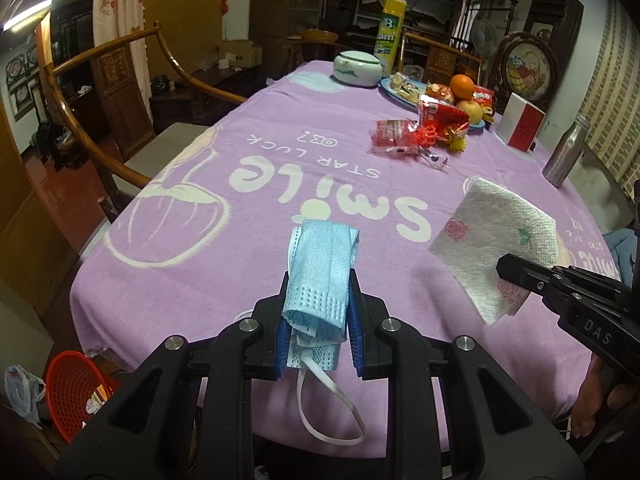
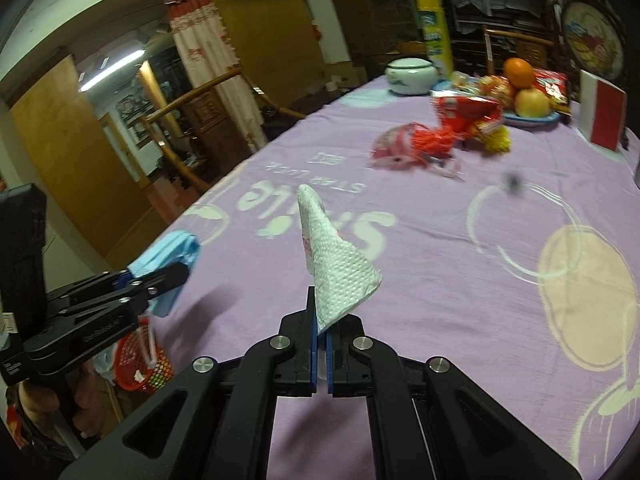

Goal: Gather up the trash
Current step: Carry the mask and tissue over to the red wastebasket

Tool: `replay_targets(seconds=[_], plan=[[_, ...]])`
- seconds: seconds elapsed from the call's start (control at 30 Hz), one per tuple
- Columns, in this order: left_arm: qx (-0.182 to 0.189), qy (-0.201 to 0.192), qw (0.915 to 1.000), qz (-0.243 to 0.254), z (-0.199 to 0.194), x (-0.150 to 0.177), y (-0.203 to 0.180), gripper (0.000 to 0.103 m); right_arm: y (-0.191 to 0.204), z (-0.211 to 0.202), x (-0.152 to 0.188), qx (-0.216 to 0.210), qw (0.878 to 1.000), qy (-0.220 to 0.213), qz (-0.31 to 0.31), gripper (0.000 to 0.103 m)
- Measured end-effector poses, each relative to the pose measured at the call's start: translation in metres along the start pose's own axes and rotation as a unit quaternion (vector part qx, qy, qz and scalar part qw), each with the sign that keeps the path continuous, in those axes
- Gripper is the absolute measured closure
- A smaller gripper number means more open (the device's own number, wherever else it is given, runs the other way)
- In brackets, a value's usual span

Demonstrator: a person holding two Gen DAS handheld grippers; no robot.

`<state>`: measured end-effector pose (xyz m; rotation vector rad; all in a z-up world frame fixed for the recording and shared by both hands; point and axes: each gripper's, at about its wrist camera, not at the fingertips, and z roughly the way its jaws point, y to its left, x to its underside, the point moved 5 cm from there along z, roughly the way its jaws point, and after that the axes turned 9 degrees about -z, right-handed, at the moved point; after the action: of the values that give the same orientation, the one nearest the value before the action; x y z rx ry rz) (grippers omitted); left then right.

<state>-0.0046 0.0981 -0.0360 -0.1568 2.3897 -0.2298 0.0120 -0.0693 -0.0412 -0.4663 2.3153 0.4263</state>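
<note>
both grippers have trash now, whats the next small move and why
Probably swing the left gripper, shut on the blue face mask, toward the red basket on the floor off the table's left corner. The right gripper already pinches the paper napkin and can follow.

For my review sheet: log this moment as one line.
left gripper: shut on face mask | right gripper: shut on napkin | red basket: on floor

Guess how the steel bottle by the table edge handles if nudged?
The steel bottle is tall and narrow, upright, so it would likely tip rather than slide. On its side, its round body would probably roll. The soft purple tablecloth may damp that.
</note>
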Motion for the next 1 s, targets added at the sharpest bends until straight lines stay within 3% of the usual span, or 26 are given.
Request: replay_targets(seconds=[0.33, 0.57, 0.8, 1.0], plan=[[-0.022, -0.023, 0.9977, -0.06, -0.029, 0.007, 0.071, 0.078, 0.083, 0.015, -0.019, -0.065, 0.996, 0.006, -0.063, 0.099], [-0.058, -0.034, 0.9905, -0.12, -0.053, 0.027, 0.143, 0.078, 0.17, 0.042, -0.023, -0.119, 0.984, 0.031, -0.131, 0.099], [-0.113, -0.022, 0.974, -0.195, -0.066, 0.064, 0.231, 0.078, 0.25, 0.077, -0.021, -0.17, 0.966, 0.061, -0.185, 0.099], [-0.159, 0.009, 0.9509, -0.266, -0.058, 0.103, 0.308, 0.078, 0.313, 0.121, -0.005, -0.203, 0.947, 0.113, -0.223, 0.099]])
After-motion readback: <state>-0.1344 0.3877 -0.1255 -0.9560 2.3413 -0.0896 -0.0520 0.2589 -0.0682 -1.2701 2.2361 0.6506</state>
